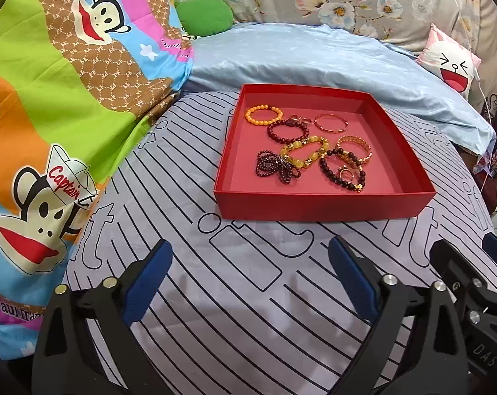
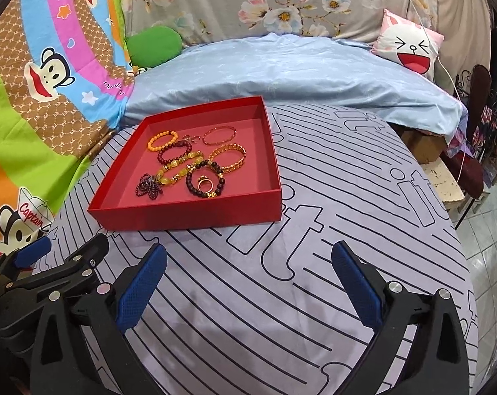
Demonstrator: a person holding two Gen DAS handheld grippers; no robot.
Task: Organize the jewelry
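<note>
A shallow red box [image 1: 320, 205] [image 2: 185, 219] sits on the striped sheet and holds several bracelets: an orange bead one [image 1: 263, 114] [image 2: 162, 140], a dark red one [image 1: 286, 130], a yellow bead one [image 1: 309, 151] [image 2: 179, 168], a gold chain one [image 1: 353, 149] [image 2: 228, 158], a thin gold bangle [image 1: 330, 122] [image 2: 219, 135], a dark bead one [image 1: 342, 171] [image 2: 205, 181] around a gold ring [image 2: 204, 184], and a tangled dark strand [image 1: 276, 166] [image 2: 149, 187]. My left gripper [image 1: 250, 263] is open and empty in front of the box. My right gripper [image 2: 248, 266] is open and empty, to the box's right front.
A cartoon monkey blanket [image 1: 50, 98] [image 2: 34, 82] lies bunched at the left. A light blue quilt [image 1: 314, 56] [image 2: 281, 65] lies behind the box. A rabbit pillow [image 2: 409, 49] and green cushion [image 1: 204, 16] sit at the back. The bed edge drops off right, by a chair [image 2: 472, 164].
</note>
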